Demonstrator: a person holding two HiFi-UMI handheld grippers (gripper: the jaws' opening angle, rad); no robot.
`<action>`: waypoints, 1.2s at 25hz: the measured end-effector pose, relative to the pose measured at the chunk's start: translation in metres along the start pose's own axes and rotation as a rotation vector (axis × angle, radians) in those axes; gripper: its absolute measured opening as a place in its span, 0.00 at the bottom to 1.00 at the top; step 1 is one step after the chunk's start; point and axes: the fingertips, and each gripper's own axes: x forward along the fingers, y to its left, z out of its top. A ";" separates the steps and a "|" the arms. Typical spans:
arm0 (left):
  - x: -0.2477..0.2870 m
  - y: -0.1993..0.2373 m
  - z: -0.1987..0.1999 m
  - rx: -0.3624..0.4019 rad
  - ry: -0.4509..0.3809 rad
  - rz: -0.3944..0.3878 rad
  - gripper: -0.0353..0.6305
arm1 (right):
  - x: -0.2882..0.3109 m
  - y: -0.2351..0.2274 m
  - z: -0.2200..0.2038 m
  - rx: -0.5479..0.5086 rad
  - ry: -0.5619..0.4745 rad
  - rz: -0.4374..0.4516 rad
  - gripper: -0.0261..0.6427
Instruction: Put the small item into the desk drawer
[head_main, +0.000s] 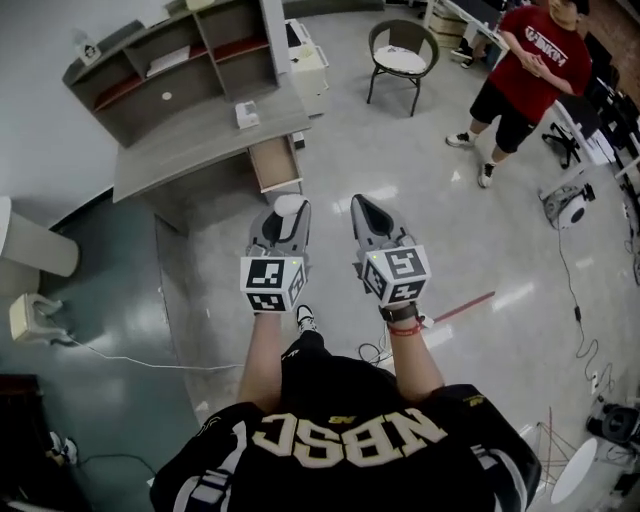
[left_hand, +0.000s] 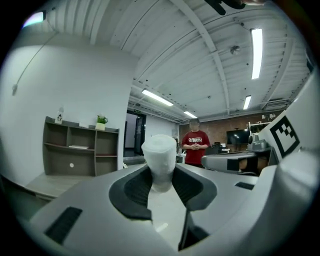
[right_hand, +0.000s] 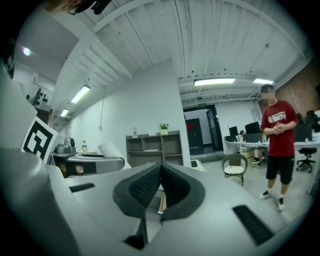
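The person stands on the grey floor (head_main: 470, 250) and holds both tools out in front of the body, side by side and near each other but apart. The left gripper (head_main: 286, 212) is clamped on a small white cylindrical item (left_hand: 160, 152). In the left gripper view its dark ribbed pads (left_hand: 137, 187) press on the item's lower part from both sides, and the rounded top stands up above them. The right gripper (head_main: 362, 208) holds nothing, and in the right gripper view its two jaws meet at the tips with no gap. The item is in the air over the floor, short of the grey desk (head_main: 190, 150) and well apart from it. The desk drawer (head_main: 274, 163) stands pulled out from the front edge of the desk, at the end nearest the round chair (head_main: 402, 58), and its wooden inside shows. A shelf unit (head_main: 165, 70) sits along the back edge of the desk, and a small white box (head_main: 247, 114) lies on the desktop near the drawer end. A person in a red shirt (head_main: 535, 60) stands further off on the right, past the chair.
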 end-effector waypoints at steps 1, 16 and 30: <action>0.003 0.023 0.001 -0.003 -0.004 0.019 0.26 | 0.024 0.011 0.001 -0.007 0.004 0.024 0.05; 0.044 0.223 -0.044 -0.100 0.073 0.123 0.26 | 0.222 0.090 -0.027 -0.027 0.116 0.165 0.05; 0.154 0.276 -0.119 -0.109 0.239 0.171 0.26 | 0.347 0.006 -0.075 0.023 0.212 0.182 0.05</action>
